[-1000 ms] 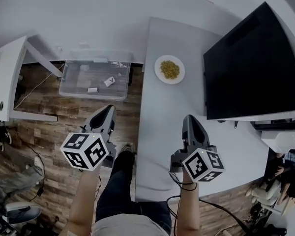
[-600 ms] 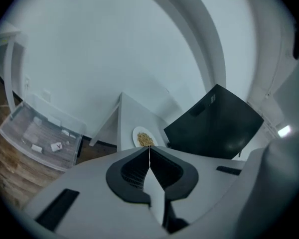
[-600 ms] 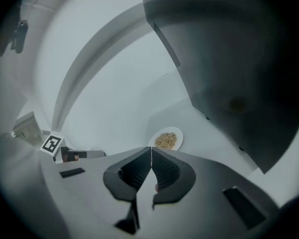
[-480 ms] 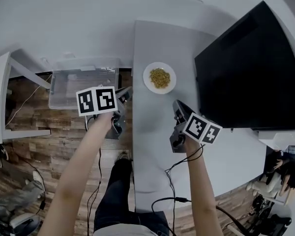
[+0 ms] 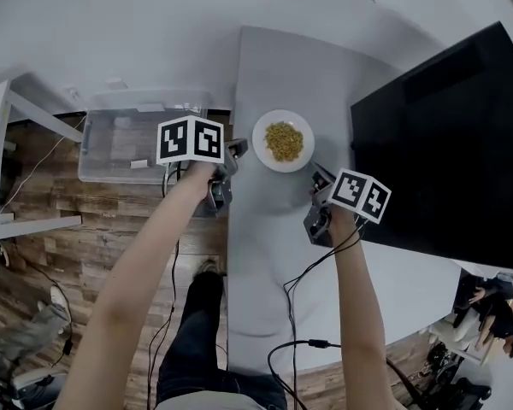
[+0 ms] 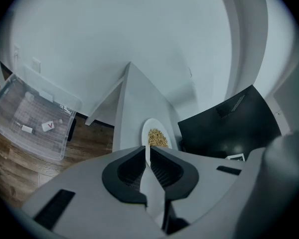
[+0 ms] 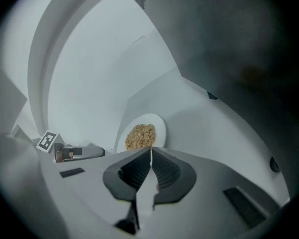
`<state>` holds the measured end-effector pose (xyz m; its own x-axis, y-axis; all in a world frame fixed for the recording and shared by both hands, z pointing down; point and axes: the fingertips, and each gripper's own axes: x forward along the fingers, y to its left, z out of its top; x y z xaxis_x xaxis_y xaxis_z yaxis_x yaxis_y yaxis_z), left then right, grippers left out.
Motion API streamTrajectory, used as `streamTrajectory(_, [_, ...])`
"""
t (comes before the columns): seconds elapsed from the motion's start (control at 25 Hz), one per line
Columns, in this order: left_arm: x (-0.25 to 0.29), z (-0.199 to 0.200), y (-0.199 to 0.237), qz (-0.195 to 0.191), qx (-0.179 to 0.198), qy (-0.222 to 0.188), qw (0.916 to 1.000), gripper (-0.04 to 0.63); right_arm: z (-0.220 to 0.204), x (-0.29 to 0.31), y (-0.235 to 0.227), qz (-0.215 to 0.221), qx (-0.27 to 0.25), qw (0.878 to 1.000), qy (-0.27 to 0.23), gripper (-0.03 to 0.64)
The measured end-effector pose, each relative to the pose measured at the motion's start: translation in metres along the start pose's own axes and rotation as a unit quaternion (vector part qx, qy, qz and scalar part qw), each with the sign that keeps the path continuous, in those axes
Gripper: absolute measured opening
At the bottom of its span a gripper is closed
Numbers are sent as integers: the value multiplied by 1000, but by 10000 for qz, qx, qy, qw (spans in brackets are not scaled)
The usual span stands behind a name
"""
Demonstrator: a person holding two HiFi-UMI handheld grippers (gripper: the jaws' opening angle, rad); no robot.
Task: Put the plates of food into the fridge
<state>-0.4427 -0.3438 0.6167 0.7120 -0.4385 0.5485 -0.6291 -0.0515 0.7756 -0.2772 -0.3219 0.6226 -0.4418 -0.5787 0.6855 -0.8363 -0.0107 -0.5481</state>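
Plate [image 5: 262,135] is not yet gripped. The left gripper [image 6: 147,147] has its jaws pressed together with nothing between them, and so has the right gripper [image 7: 151,149]. Each gripper view shows the plate just beyond the closed tips, with its heap of yellowish food [image 5: 284,142] in the middle. A second ago both grippers hung back near the person's body, the left one over the wooden floor [image 5: 111,254] beside the desk [image 5: 265,254] and the right one over the desk's near half. Since then both have come forward and down. The left tips now sit at the desk's left edge, just beside the plate's left rim. The right tips sit on the plate's near right side, between it and the black screen [image 5: 445,143]. The plate lies flat on the desk where it lay before, towards the far end, and neither gripper appears to touch it. This reads as the end of the approach, with the two grippers flanking the plate for a two-sided lift. Before that can happen the jaws must spread to take the rim, so the grasp itself is still ahead. A clear bin [image 5: 128,143] stands on the floor to the left, and no fridge shows in any view.
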Motion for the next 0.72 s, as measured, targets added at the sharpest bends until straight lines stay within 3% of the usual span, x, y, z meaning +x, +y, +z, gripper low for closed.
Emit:
streamTrajectory(0.36, [25, 5, 1, 62, 184, 440, 9988, 65, 6, 17, -7, -7, 76, 9996, 272, 18])
streamTrajectory(0.72, [28, 4, 9, 157, 225, 412, 9988, 86, 14, 17, -14, -121, 154, 9998, 103, 73])
